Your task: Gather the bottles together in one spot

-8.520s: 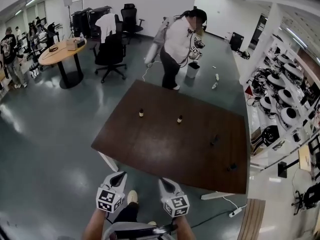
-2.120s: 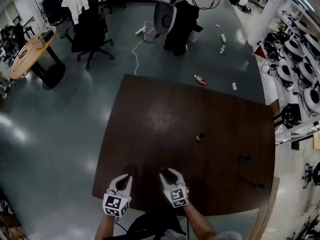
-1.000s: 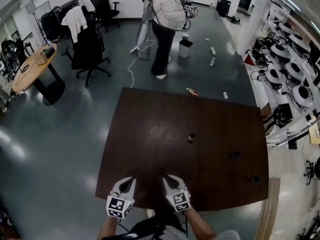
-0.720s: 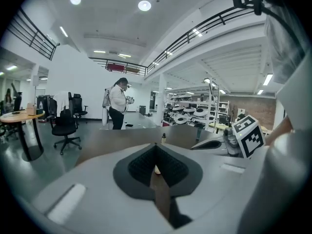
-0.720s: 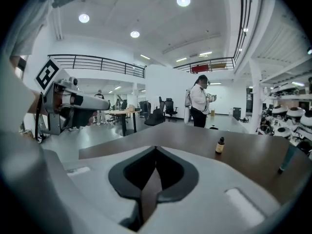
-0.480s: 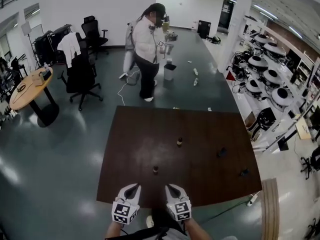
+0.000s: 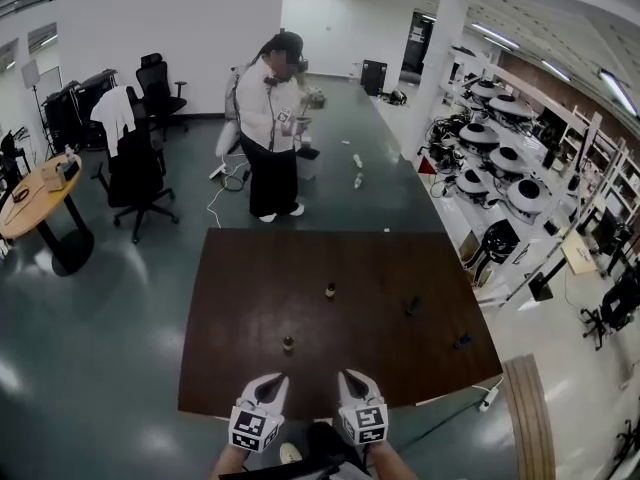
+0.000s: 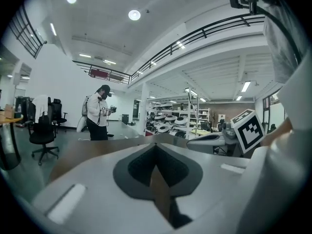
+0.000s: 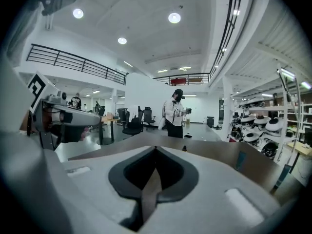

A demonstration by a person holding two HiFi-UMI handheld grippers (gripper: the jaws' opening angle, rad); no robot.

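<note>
Four bottles [image 7: 288,344] stand well apart on the surface [image 7: 250,298], nothing gathered yet; left claw [image 7: 272,382] and right claw [image 7: 352,378] both clenched, empty.

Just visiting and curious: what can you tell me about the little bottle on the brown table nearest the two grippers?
The bottle is tiny, with a dark cap and a paler, brownish body; finer detail is too small to tell. It stands upright on the dark brown table, touched only by the tabletop.
</note>
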